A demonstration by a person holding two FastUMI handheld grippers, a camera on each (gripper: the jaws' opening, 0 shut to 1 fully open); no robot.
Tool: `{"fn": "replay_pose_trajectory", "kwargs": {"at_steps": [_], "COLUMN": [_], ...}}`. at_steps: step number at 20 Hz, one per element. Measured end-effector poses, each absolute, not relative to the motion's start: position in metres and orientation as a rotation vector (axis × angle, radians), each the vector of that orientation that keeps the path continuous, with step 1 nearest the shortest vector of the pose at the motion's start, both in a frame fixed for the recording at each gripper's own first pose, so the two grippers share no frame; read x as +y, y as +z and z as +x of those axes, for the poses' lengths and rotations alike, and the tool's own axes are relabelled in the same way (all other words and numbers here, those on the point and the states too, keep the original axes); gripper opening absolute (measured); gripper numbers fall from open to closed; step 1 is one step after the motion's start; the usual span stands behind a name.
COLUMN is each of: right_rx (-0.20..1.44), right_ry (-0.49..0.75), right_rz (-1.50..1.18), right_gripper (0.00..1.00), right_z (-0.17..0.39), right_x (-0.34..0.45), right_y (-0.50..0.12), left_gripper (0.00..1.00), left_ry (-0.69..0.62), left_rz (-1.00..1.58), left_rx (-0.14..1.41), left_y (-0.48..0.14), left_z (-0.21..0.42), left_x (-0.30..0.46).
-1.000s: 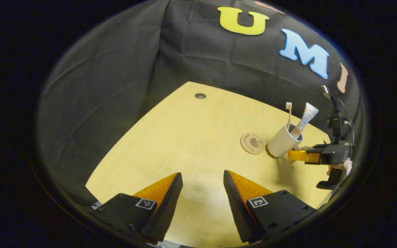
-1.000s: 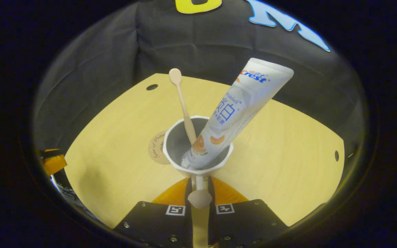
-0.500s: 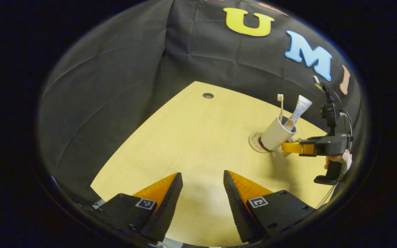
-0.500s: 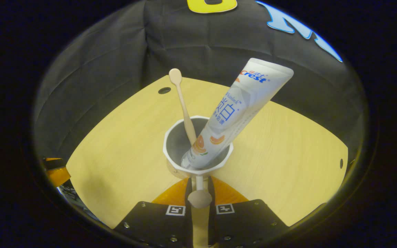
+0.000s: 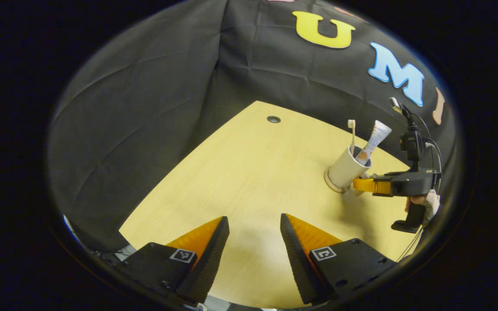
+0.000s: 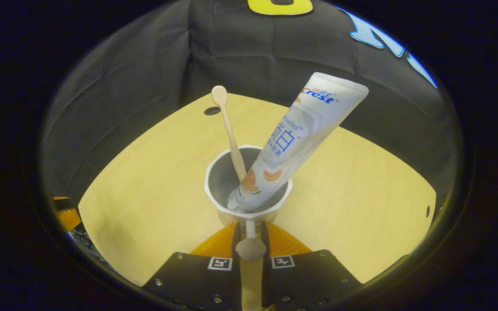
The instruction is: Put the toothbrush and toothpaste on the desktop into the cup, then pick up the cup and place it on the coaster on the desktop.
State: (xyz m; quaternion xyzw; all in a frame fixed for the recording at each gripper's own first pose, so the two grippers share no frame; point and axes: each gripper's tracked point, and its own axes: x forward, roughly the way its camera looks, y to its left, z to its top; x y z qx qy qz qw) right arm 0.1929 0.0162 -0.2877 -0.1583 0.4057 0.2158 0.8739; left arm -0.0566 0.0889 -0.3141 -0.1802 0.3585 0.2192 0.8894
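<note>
Two items stand inside the cup (image 6: 248, 190): the toothbrush (image 6: 230, 131), head up and leaning against the far-left rim, and the toothpaste (image 6: 294, 142), tilted to the right with its flat end well above the rim. In the right gripper view the right gripper (image 6: 249, 235) has its fingers pressed together on the cup's handle, which shows as a narrow strip between them. In the left gripper view the cup (image 5: 344, 169) sits over the coaster (image 5: 330, 185), whose edge shows around its base on the desktop (image 5: 249, 181); whether the base touches it I cannot tell. A hand (image 5: 426, 202) holds that gripper. The left gripper (image 5: 254, 233) hovers above bare desktop, well apart from the cup, its jaws wide apart and holding nothing.
</note>
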Motion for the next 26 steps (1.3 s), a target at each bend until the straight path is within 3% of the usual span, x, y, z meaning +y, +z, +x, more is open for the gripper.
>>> {"fn": "replay_pose_trajectory", "kwargs": {"at_steps": [2, 5, 6, 8, 14, 21, 26], "right_rx": [0.834, 0.841, 0.836, 0.824, 0.793, 0.701, 0.546], "right_ry": [0.450, 0.448, 0.448, 0.448, 0.460, 0.463, 0.375], "right_rz": [-0.313, -0.289, -0.288, -0.285, -0.257, -0.238, -0.237], "right_gripper": [0.24, 0.25, 0.22, 0.27, 0.27, 0.27, 0.26], "right_z": [0.194, 0.192, 0.192, 0.191, 0.180, 0.155, 0.128], "right_x": [0.017, 0.018, 0.018, 0.018, 0.016, 0.003, -0.027], "right_y": [-0.283, -0.278, -0.276, -0.270, -0.248, -0.197, -0.129], "left_gripper": [0.82, 0.82, 0.82, 0.82, 0.82, 0.82, 0.82], "left_ry": [0.455, 0.449, 0.446, 0.437, 0.405, 0.326, 0.229], "left_rz": [-0.385, -0.386, -0.382, -0.375, -0.366, -0.338, -0.288], "left_rx": [0.744, 0.739, 0.737, 0.729, 0.711, 0.655, 0.540], "left_y": [-0.316, -0.320, -0.319, -0.319, -0.332, -0.320, -0.299], "left_z": [-0.056, -0.054, -0.053, -0.049, -0.033, -0.017, 0.006], "left_x": [0.086, 0.086, 0.087, 0.085, 0.077, 0.064, 0.057]}}
